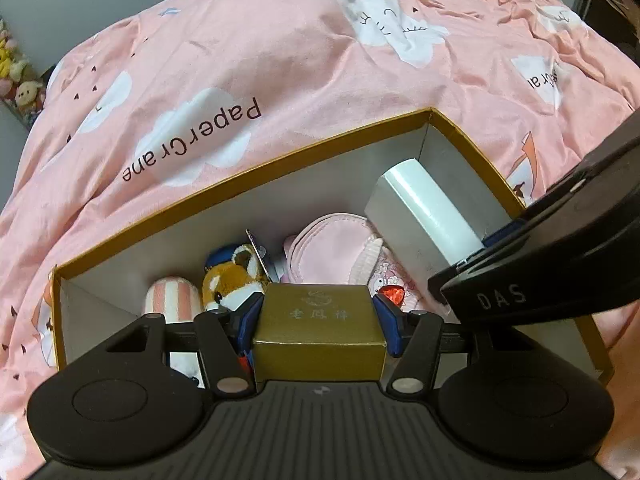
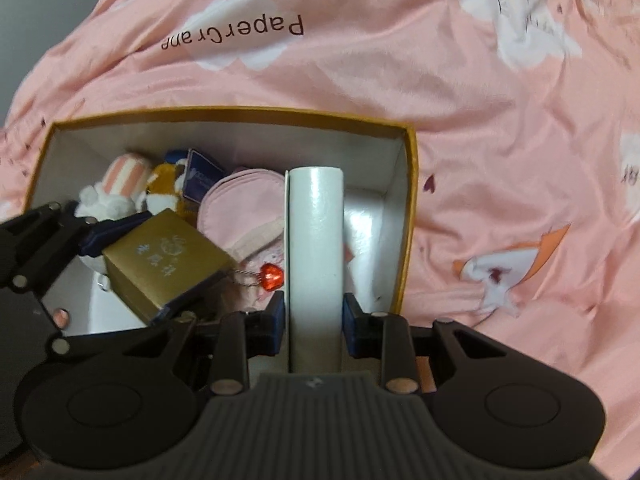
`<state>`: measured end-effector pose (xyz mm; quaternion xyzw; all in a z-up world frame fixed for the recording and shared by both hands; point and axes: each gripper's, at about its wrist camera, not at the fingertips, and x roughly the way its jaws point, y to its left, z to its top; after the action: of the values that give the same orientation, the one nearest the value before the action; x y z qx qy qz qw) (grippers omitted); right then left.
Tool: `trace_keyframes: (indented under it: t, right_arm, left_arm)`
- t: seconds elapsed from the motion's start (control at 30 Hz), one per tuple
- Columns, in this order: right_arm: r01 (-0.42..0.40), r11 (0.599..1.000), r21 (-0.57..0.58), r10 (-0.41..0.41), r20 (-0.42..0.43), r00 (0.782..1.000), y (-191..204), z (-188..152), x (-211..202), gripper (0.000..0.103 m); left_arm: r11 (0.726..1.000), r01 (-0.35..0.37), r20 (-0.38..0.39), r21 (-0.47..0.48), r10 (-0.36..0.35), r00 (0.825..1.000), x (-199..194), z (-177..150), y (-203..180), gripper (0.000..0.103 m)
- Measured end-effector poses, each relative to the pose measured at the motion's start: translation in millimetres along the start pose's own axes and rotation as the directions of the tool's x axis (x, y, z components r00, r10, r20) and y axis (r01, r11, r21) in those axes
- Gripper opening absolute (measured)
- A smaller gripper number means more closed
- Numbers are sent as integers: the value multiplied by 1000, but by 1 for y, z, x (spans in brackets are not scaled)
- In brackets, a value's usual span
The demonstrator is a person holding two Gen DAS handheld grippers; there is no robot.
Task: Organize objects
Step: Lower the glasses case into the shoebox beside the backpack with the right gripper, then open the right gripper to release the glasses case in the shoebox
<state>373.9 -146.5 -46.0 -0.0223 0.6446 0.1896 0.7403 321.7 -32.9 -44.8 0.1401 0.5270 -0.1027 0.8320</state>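
lowering both loads into the gold-rimmed box (image 1: 476,142) on the pink quilt (image 1: 280,60), i take it from the left side across. at the left end lie the striped plush (image 1: 170,294) and the fox plush (image 1: 230,276), so my left gripper (image 1: 318,316), clamped on the gold gift box (image 1: 320,324) with its blue pads against both sides, should set it down just right of them, flat, not on top of the pink pouch (image 1: 332,248) if i can help it. the red heart charm (image 2: 272,276) on its chain sits between my two loads; i'd judge it easy to pinch under a corner. on the right, my right gripper (image 2: 314,316) is closed on the white tube box (image 2: 316,240), which points along the box's right wall. i'd keep it parallel to that wall, ease it onto the bare floor there, and only let go once it rests, releasing one hand at a time so the grippers don't knock.
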Motion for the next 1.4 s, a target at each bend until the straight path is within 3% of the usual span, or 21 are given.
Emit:
trace_keyframes:
  t: [0.1, 0.27, 0.5, 0.6, 0.7, 0.77, 0.87, 0.97, 1.03, 1.13, 1.23, 1.27, 1.3, 1.4]
  right_arm:
    - [18, 1000, -14, -17, 22, 1000, 5, -3, -2, 31]
    - [226, 963, -146, -208, 125, 970, 29, -4, -14, 32]
    - [361, 904, -227, -326, 178, 928, 48, -3, -3, 34]
    - [360, 895, -261, -302, 237, 923, 52, -8, -16, 40]
    - [294, 898, -328, -206, 279, 938, 60, -18, -30, 40]
    - [222, 910, -351, -137, 250, 958, 62, -22, -32, 35]
    - [121, 931, -345, -58, 188, 980, 64, -26, -22, 34]
    - [128, 917, -379, -62, 179, 982, 70, -34, -6, 37]
    - [133, 892, -433, -65, 168, 984, 75, -43, 4, 46]
    - [169, 847, -504, -95, 169, 981, 81, -53, 18, 48]
    - [236, 797, -556, -154, 190, 970, 81, -55, 33, 43]
    - [222, 799, -559, -142, 183, 973, 79, -53, 34, 40]
    - [195, 808, -556, -118, 172, 978, 78, -50, 35, 30]
    - [181, 817, -547, -81, 202, 976, 77, -42, 33, 28]
  left_arm:
    - [1000, -1, 14, 16, 0, 1000, 1, -2, 1, 67]
    - [998, -61, 53, 6, 60, 997, -1, -5, 11, 67]
    - [999, 28, 99, -40, -24, 995, -6, -11, 32, 67]
    - [995, 71, 124, -70, -62, 990, -12, -16, 42, 67]
    - [992, 92, 159, -83, -78, 984, -21, -21, 51, 67]
    - [991, 86, 174, -104, -68, 982, -27, -24, 58, 67]
    - [983, 115, 199, -141, -86, 976, -37, -27, 71, 67]
    - [983, 111, 203, -148, -80, 976, -42, -31, 77, 67]
    - [984, 108, 201, -145, -78, 976, -43, -35, 78, 67]
    - [983, 119, 197, -143, -89, 976, -42, -39, 79, 67]
    - [981, 131, 197, -143, -102, 975, -40, -42, 79, 67]
    - [980, 137, 197, -144, -107, 974, -39, -42, 79, 67]
    - [979, 140, 197, -145, -110, 974, -39, -43, 79, 67]
    - [979, 147, 197, -139, -118, 973, -39, -43, 78, 67]
